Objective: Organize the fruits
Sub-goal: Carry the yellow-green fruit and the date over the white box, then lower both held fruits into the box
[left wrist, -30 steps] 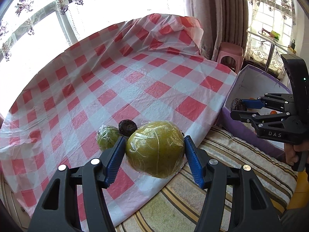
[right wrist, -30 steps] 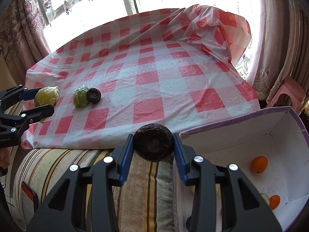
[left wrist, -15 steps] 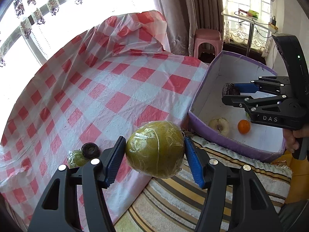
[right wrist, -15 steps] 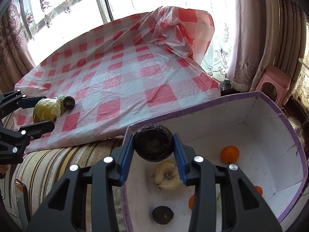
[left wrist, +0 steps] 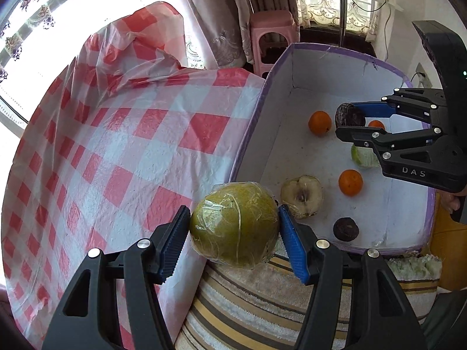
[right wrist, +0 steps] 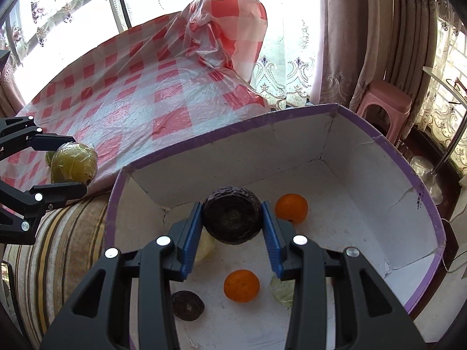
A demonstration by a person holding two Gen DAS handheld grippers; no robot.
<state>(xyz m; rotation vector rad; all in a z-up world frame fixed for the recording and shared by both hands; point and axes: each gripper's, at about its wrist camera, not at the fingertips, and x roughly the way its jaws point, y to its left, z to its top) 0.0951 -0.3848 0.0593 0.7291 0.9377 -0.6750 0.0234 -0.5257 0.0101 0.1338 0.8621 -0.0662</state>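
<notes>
My left gripper (left wrist: 235, 233) is shut on a large green plastic-wrapped fruit (left wrist: 235, 226), held just outside the near left corner of the white box with purple rim (left wrist: 251, 122). My right gripper (right wrist: 232, 218) is shut on a dark wrinkled round fruit (right wrist: 232, 218) and holds it above the inside of the box (right wrist: 364, 145); it also shows in the left wrist view (left wrist: 350, 121). In the box lie oranges (right wrist: 241, 285), a halved pale fruit (left wrist: 302, 195), a dark fruit (right wrist: 187, 305) and a wrapped green piece (left wrist: 364, 157).
The red-and-white checked plastic cloth (left wrist: 131, 134) covers the surface to the left of the box. A striped cushion (left wrist: 262, 306) lies below the grippers. A pink stool (left wrist: 271, 26) and curtains stand beyond the box.
Both grippers have moved right with their fruits. The right gripper went from over the box's near edge to over its inside. The left gripper left the cloth and reached the box's corner.
</notes>
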